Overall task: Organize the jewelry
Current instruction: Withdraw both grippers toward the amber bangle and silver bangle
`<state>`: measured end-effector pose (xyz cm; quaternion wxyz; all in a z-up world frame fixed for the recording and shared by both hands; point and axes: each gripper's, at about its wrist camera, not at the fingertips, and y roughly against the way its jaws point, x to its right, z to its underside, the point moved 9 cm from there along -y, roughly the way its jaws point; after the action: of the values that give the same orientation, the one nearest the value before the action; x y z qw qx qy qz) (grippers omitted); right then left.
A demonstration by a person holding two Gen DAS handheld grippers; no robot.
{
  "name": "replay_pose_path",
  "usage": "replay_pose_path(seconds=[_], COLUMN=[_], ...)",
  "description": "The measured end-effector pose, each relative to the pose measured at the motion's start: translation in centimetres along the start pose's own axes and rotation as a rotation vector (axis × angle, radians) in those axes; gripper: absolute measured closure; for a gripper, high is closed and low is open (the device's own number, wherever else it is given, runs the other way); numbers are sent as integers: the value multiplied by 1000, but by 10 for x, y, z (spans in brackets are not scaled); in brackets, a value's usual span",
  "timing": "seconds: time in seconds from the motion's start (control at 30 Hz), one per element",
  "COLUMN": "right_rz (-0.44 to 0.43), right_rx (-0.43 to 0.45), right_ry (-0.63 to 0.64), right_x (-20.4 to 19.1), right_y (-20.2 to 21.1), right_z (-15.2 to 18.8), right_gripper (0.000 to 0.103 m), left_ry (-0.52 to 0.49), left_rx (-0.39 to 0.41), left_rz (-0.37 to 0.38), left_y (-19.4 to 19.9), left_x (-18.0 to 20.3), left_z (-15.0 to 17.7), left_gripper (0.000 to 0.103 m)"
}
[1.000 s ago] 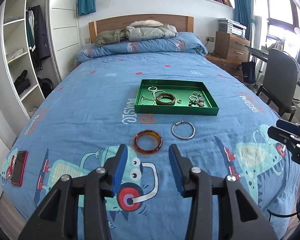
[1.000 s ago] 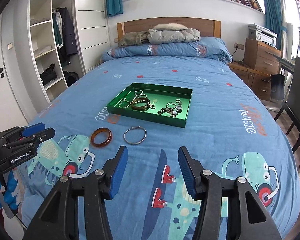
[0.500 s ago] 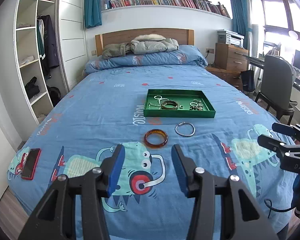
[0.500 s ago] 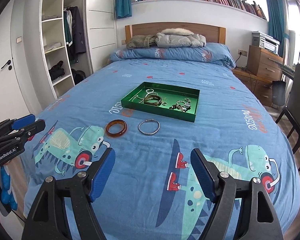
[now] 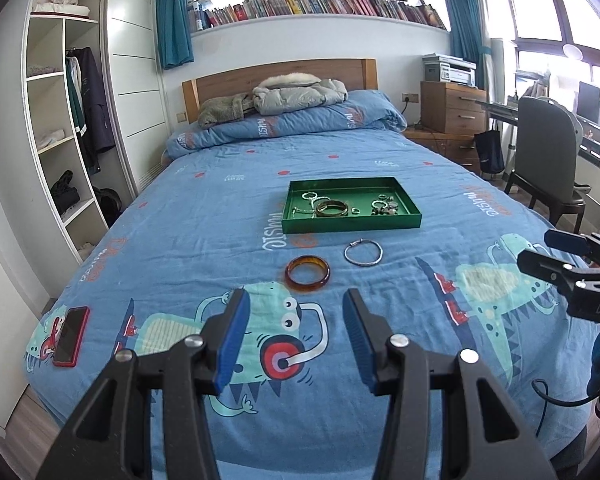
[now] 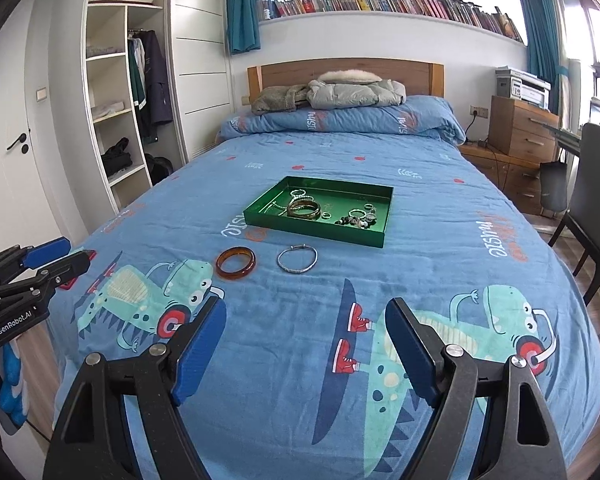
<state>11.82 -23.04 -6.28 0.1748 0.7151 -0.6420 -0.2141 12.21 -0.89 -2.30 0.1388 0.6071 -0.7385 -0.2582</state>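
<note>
A green tray (image 5: 352, 225) (image 6: 312, 229) sits mid-bed with a brown bangle, rings and several small pieces inside. In front of it on the blue quilt lie an amber bangle (image 5: 307, 273) (image 6: 235, 263) and a silver bracelet (image 5: 363, 253) (image 6: 297, 259), side by side and apart. My left gripper (image 5: 296, 336) hovers open near the foot of the bed, short of the amber bangle, nothing between its blue pads. My right gripper (image 6: 305, 340) is open wide and empty, well back from the silver bracelet. Each gripper shows at the edge of the other's view.
A red phone (image 5: 71, 335) lies on the quilt's near left corner. Folded jackets (image 5: 292, 94) rest by the headboard. An open wardrobe (image 5: 56, 128) stands left of the bed, a wooden dresser (image 5: 452, 108) and a grey chair (image 5: 548, 160) to the right.
Both grippers have pulled back from the jewelry, so the tray and bangles look smaller and farther. The right gripper's jaws opened much wider; the left's widened a little.
</note>
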Motion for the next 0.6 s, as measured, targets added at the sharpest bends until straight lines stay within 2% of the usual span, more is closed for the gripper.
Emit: replay_pose_path(seconds=[0.3,0.6], right_rz=[-18,-27], right_rx=[-32,-63], right_ry=[9,25], right_x=[-3,-4], right_y=[-22,-54], right_z=[3,3], right_gripper=[28,32], left_ry=[-24,-18], left_rx=[-63,-123], left_rz=[-70,-97], left_y=[-29,-66], left_x=[-10,-20], left_z=[7,12], left_gripper=[57,57])
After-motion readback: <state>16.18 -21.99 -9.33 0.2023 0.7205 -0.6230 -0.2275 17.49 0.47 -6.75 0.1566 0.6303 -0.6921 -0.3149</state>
